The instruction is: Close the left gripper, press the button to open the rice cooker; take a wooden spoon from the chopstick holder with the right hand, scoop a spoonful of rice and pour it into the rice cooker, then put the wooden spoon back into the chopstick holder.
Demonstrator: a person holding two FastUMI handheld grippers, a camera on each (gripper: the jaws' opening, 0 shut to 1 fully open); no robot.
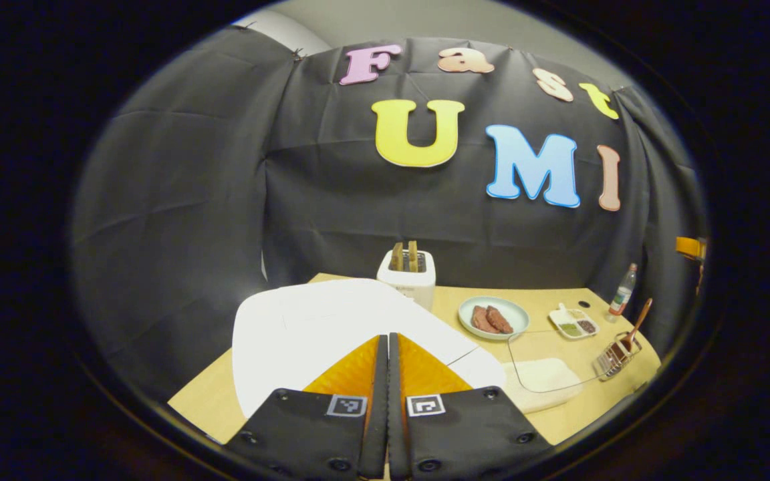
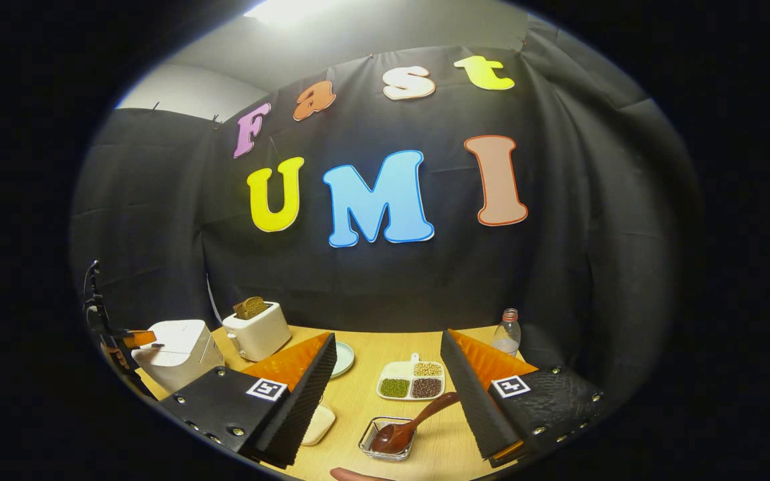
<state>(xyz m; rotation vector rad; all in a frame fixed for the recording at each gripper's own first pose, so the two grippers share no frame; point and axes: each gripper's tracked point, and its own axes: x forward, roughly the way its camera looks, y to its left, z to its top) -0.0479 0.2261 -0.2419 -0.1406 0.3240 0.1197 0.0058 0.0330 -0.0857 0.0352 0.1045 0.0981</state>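
Hovering over the white rice cooker (image 1: 331,327), the left gripper (image 1: 388,347) is clenched empty, lid straight ahead below its tips. Right gripper (image 2: 388,374) gapes wide; the wooden spoon (image 2: 412,424) leans in the chopstick holder (image 2: 385,441) between its fingers.

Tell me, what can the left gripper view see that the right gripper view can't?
Left gripper view: two brown pieces of food on a plate, and the left gripper shut, with the rice cooker right ahead. Right gripper view: the open right gripper, and the wooden spoon with its scoop end down in the chopstick holder. Both: rice cooker, toaster, bottle, divided dish, spoon and holder.
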